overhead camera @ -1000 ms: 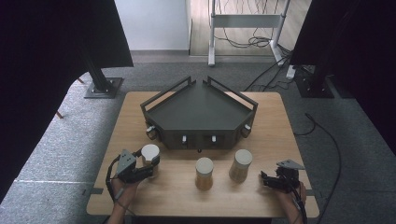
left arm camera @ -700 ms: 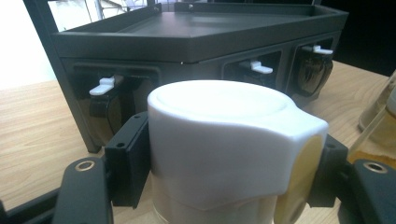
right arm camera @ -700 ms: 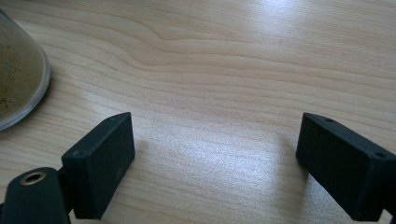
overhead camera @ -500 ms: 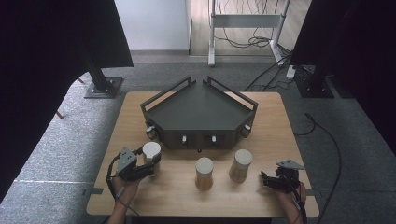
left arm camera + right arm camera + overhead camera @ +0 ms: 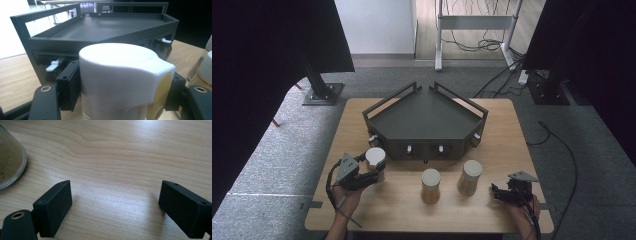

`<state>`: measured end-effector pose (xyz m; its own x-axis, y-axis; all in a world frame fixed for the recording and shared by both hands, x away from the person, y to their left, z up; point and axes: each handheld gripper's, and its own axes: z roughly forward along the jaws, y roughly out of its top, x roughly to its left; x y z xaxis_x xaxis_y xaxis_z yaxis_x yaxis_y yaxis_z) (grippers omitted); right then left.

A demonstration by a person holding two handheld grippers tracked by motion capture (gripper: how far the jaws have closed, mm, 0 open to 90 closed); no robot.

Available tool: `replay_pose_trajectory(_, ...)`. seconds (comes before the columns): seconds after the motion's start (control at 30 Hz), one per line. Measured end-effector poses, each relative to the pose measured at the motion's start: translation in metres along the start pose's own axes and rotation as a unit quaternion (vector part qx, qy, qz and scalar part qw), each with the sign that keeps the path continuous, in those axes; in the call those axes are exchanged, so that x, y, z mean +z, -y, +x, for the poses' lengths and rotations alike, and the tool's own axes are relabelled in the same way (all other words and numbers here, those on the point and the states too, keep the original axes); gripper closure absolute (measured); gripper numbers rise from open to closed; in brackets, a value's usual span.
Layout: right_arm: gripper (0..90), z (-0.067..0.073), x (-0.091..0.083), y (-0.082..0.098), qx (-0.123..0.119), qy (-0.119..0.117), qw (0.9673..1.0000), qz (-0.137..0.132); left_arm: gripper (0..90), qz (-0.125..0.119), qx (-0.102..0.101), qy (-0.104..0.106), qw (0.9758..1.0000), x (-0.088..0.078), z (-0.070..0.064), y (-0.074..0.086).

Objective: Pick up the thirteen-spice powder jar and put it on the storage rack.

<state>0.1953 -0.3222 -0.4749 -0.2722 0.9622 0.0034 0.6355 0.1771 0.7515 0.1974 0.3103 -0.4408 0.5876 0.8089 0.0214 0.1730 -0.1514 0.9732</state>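
The left tool [image 5: 371, 172] is clamping the white-lidded jar [image 5: 375, 159] at the near left of the counter [image 5: 507, 150], its jaws pressed against the lid's sides in the left gripper view [image 5: 120, 75]. The jar is standing just in front of the dark tray [image 5: 424, 117]. The grasping step appears done; the next move probably calls for lifting the jar straight up, high enough to clear the tray's front rail, without tipping it. The right tool [image 5: 507, 192] is resting at the near right, jaws spread wide and holding nothing, beside two more jars [image 5: 431, 185].
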Motion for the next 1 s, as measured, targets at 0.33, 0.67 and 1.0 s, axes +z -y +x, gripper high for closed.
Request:
replay_pose_trajectory(0.33,10.8,0.0,0.0,0.0,0.0,0.0,1.0,0.0,31.3,-0.006,0.002,0.006,1.0,0.005,0.003,-0.017)
replay_pose_trajectory(0.67,10.7,0.0,0.0,0.0,-0.001,-0.001,1.0,0.0,31.3,-0.006,0.005,0.006,1.0,0.011,0.008,-0.034)
replay_pose_trajectory(1.0,10.7,0.0,-0.001,0.001,-0.001,-0.001,1.0,0.0,31.3,-0.008,-0.001,0.009,0.9999,0.015,0.013,-0.04)
